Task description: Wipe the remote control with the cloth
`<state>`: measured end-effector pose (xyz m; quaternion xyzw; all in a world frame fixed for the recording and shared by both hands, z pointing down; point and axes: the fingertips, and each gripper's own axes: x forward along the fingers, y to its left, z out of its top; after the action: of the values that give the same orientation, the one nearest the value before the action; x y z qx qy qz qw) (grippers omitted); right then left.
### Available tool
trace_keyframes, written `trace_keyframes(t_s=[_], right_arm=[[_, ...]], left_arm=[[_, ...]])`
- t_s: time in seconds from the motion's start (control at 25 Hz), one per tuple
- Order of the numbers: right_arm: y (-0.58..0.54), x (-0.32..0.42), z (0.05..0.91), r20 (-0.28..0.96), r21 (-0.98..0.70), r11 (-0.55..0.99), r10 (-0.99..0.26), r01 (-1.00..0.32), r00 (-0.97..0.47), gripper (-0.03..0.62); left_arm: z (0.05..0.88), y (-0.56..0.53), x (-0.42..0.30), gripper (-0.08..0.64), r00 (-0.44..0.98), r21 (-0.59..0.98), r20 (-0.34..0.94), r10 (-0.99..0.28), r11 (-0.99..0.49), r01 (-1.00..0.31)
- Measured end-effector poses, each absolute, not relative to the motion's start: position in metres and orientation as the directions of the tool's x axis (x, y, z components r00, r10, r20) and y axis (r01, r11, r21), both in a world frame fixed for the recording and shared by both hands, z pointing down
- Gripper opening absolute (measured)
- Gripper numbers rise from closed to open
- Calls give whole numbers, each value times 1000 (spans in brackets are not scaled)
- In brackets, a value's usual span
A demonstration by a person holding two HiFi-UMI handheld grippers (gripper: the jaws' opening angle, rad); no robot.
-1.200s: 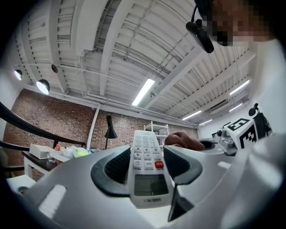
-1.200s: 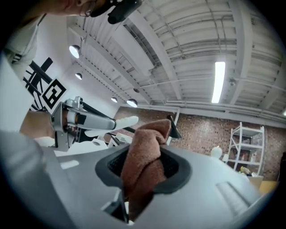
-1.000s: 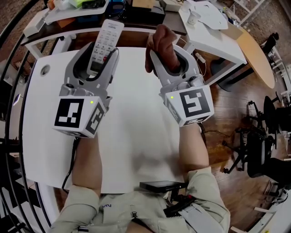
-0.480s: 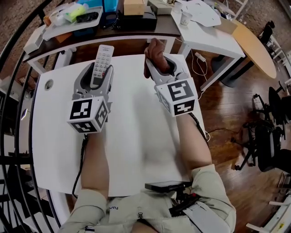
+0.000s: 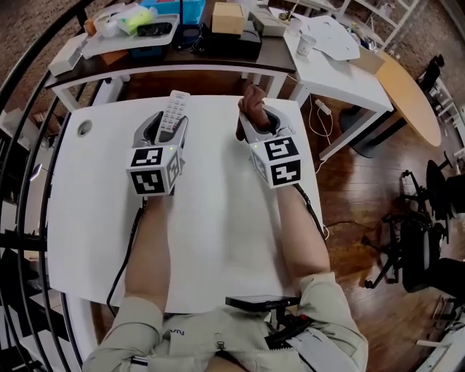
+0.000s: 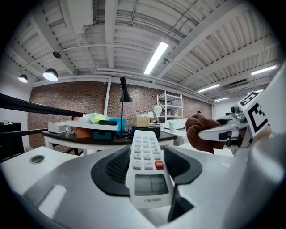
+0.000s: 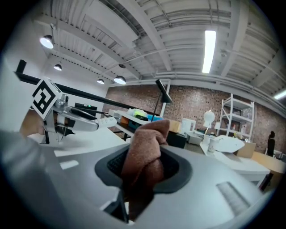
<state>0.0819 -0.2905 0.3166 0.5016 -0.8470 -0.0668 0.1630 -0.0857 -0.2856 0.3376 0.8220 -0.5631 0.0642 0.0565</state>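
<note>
grippers: 2 (left gripper [image 5: 171, 120], right gripper [image 5: 258, 117]) | marker cubes [image 5: 155, 171]: 2 | remote control [image 5: 175, 109]: 1 | cloth [image 5: 251, 104]: 1 | white table [image 5: 218, 232]: 1 | paper cup [image 5: 307, 43]: 1 | cardboard box [image 5: 227, 18]: 1

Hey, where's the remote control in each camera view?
Head view: remote control, upper centre-left.
Left gripper view: remote control, centre, between the jaws.
Right gripper view: remote control, small, left of middle.
Shared landmark: brown cloth.
</note>
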Motion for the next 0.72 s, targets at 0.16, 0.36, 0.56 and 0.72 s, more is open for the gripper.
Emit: trace_keyframes(t_s=[0.16, 0.36, 0.56, 0.72], right_arm=[[-296, 86, 341, 291, 251, 502, -855, -827, -430, 126], [-302, 93, 368, 388, 227, 509, -829, -830, -402, 127], [-300, 90, 385, 460, 185, 543, -784, -819, -417, 129], [-301, 95, 390, 492, 173, 536, -774, -826, -399, 129]], left_arm=[[354, -293, -89, 243, 346, 65, 248, -905, -340, -938], [371, -297, -87, 242, 343, 82, 335, -878, -336, -938], [379, -298, -80, 242, 348, 28, 406, -845, -369, -929], [391, -297, -80, 242, 326, -2, 462, -825, -369, -929]])
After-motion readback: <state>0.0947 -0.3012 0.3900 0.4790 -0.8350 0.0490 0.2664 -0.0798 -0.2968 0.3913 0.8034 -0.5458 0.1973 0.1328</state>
